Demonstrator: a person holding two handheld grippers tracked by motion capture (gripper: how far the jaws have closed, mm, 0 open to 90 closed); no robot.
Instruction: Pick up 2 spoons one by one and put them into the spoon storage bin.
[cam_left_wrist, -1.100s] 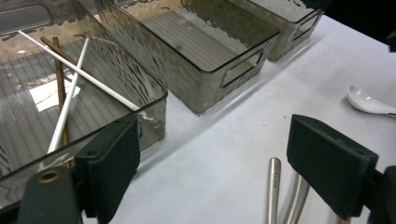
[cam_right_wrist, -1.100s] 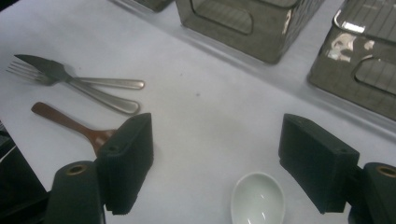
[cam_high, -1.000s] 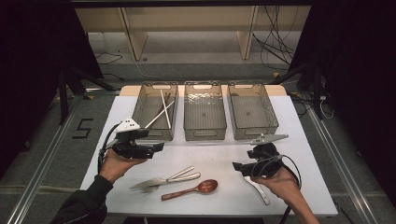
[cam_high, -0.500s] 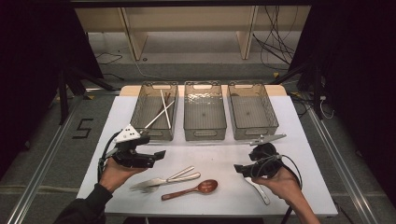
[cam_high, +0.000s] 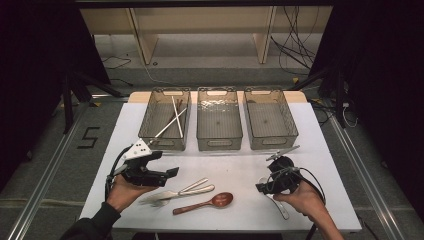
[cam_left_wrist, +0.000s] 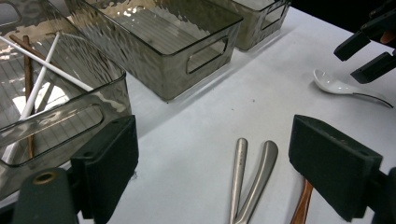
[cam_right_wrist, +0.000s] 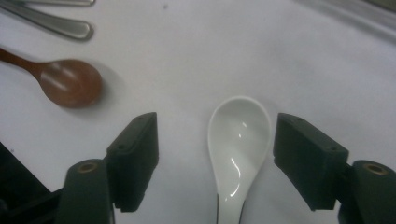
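Right claw (cam_right_wrist: 215, 154) gapes, just closing, astride the white spoon (cam_right_wrist: 239, 140); wooden spoon (cam_right_wrist: 70, 81) and left claw (cam_high: 170, 172), open, lie well clear.

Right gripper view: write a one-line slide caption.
Open right gripper straddles a white spoon on the table, brown spoon nearby.

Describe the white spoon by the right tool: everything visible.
The white spoon looks like glossy ceramic, a soup-spoon shape with a deep oval bowl and a short handle. It lies flat on the white table, bowl up and empty. The right tool has just been closing around the bowl, but its pads stand clear on either side, touching nothing. A wooden spoon lies apart from it.
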